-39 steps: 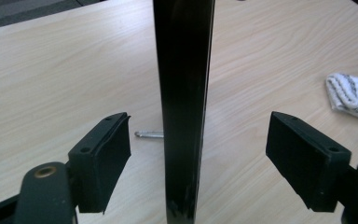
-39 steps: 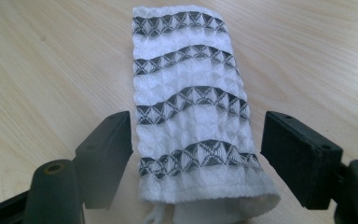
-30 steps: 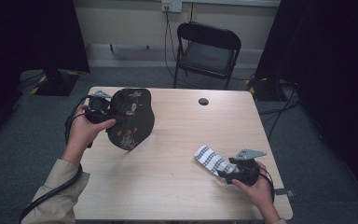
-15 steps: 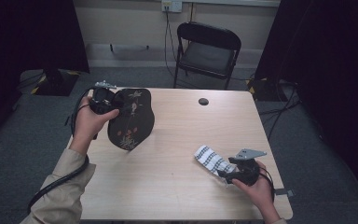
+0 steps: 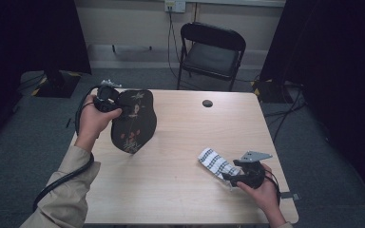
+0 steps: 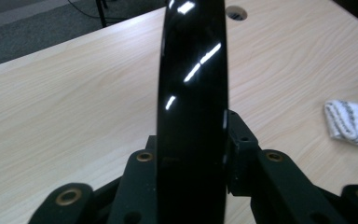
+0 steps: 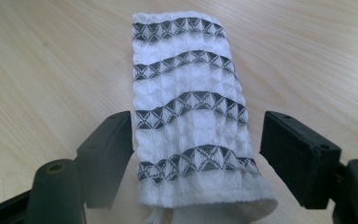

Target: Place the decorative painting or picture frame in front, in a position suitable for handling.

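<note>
High view: left hand-held gripper (image 5: 119, 110), just closing, clamps black tray (image 5: 134, 121); right hand-held gripper (image 5: 228, 178) released astride cloth (image 5: 215, 163).

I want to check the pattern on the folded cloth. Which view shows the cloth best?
The right gripper view shows it best: the folded cloth lies close between the open right gripper, its dark bands sharp. The high view shows the whole cloth, but small. The left gripper view catches one end at the picture's edge.
</note>
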Demonstrator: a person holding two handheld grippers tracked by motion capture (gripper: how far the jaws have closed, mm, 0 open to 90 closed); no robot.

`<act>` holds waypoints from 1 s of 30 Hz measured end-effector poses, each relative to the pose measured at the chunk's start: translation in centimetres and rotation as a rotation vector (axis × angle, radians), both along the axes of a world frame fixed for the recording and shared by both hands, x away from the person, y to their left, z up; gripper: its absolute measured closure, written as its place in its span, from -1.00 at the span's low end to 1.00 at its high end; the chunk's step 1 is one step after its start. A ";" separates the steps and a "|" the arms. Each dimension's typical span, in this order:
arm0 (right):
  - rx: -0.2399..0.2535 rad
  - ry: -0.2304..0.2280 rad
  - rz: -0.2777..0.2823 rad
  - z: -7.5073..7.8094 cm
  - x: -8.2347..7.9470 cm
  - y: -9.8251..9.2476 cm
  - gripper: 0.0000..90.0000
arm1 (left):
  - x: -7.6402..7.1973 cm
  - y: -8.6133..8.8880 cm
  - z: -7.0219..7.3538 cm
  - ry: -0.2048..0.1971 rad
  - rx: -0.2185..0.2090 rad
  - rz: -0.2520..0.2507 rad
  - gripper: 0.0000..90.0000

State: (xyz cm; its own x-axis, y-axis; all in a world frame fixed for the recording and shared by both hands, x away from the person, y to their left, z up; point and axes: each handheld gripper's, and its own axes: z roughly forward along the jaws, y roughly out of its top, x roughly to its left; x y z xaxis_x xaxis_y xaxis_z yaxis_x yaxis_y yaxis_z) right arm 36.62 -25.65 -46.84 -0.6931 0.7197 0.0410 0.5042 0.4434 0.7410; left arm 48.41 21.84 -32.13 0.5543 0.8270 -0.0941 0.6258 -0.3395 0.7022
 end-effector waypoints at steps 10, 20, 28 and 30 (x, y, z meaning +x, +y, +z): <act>-0.006 0.000 0.002 -0.1 0.0 0.0 -0.44 | 0.0 -0.6 0.2 0.039 -0.022 -0.020 0.79; -0.006 0.000 0.003 -0.1 0.1 0.0 -0.44 | 0.1 -1.0 0.3 0.037 -0.041 -0.004 0.80; -0.010 -0.003 0.000 -0.1 0.1 -0.2 -0.44 | -0.1 -2.0 0.8 0.039 -0.084 -0.002 0.80; -0.012 -0.003 0.001 -0.1 0.1 -0.2 -0.44 | -0.2 -2.4 1.0 0.039 -0.091 -0.011 0.80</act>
State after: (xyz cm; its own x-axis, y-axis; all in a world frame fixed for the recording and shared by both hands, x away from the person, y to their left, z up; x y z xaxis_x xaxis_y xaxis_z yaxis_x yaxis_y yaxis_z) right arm 36.67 -25.80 -46.90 -0.6938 0.7196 0.0301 0.5015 0.4527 0.7372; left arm 48.23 19.43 -31.08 0.5577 0.8080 -0.1902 0.6497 -0.2823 0.7059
